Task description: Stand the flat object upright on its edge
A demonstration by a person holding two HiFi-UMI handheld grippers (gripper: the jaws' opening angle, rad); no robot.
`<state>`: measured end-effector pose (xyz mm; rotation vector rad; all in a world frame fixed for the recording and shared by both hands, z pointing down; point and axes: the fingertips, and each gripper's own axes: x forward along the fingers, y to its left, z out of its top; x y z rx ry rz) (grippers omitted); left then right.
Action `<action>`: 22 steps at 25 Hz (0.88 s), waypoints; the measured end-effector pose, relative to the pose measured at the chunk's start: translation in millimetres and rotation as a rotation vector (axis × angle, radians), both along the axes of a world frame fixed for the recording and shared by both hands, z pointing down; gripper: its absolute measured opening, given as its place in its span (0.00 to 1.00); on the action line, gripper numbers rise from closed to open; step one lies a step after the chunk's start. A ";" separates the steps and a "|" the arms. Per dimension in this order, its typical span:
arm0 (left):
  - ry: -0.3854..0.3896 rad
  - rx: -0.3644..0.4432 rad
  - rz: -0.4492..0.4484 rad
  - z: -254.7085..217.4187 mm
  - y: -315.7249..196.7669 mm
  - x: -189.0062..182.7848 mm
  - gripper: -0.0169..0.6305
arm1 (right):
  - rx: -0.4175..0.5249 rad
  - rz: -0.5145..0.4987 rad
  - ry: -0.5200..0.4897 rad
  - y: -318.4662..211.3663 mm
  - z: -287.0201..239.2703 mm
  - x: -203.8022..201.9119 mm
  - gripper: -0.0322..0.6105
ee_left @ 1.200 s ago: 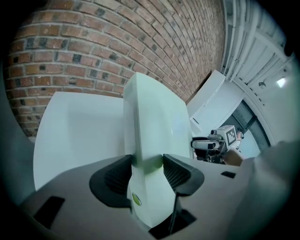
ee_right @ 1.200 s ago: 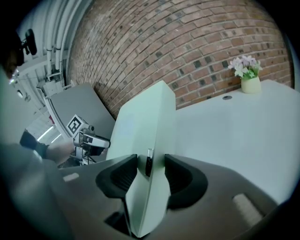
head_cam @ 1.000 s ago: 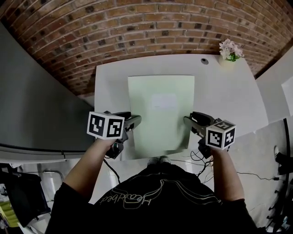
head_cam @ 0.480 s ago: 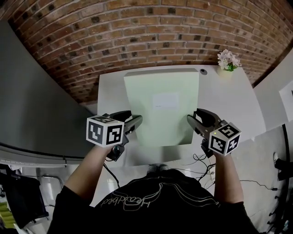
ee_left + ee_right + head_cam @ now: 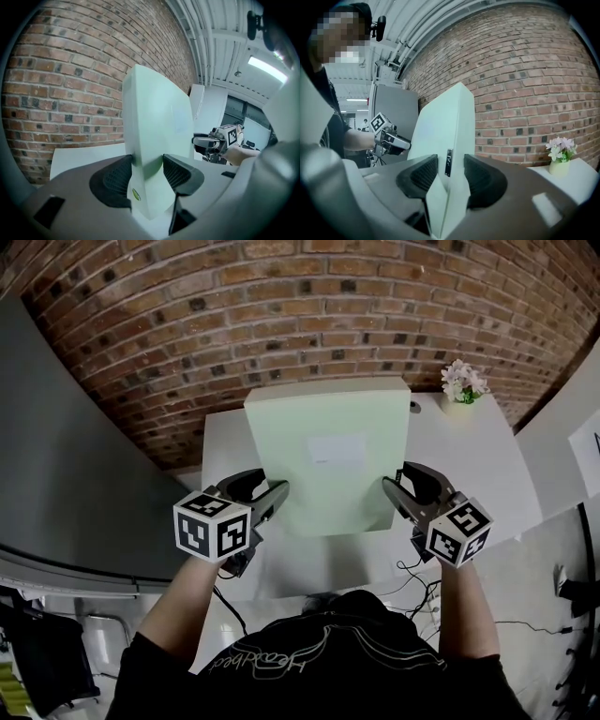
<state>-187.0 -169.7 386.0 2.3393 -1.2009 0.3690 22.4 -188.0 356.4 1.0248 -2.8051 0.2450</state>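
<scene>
Pale green and rectangular, the flat object (image 5: 328, 460) is at the centre of the white worktop (image 5: 469, 460), in front of the brick wall (image 5: 281, 315). It is held by both claws, one on each long side, near its near end.

Left claw (image 5: 269, 495): closed on the left edge of the flat object. In the left gripper view, both ribbed pads press against the faces of the object, which fills the gap between them. A small green mark shows on the edge just below the pads.

Right claw (image 5: 397, 487): closed on the right edge of the flat object. In the right gripper view, both pads bear on the object, with a narrow dark strip on the edge between them.

Attitude of the flat object: tilted, with the far edge raised. In the head view the far edge appears wider than the near edge. In both gripper views the object rises steeply from the claws against the wall. Contact between the near edge and the worktop cannot be determined.

A white label (image 5: 336, 448) sits on the face turned to the person.

A small flower pot (image 5: 464, 382) stands at the far right corner of the worktop, well apart from the object. A grey panel (image 5: 75, 446) stands to the left of the worktop.
</scene>
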 end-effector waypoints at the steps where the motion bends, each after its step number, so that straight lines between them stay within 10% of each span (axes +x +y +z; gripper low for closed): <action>1: -0.008 0.014 -0.002 -1.8 -2.1 -0.1 0.36 | 0.009 0.000 0.002 -2.0 -0.5 0.0 0.34; 22: -0.192 0.135 0.006 31.2 -29.7 15.6 0.35 | 0.081 0.036 0.161 -33.7 48.2 13.6 0.33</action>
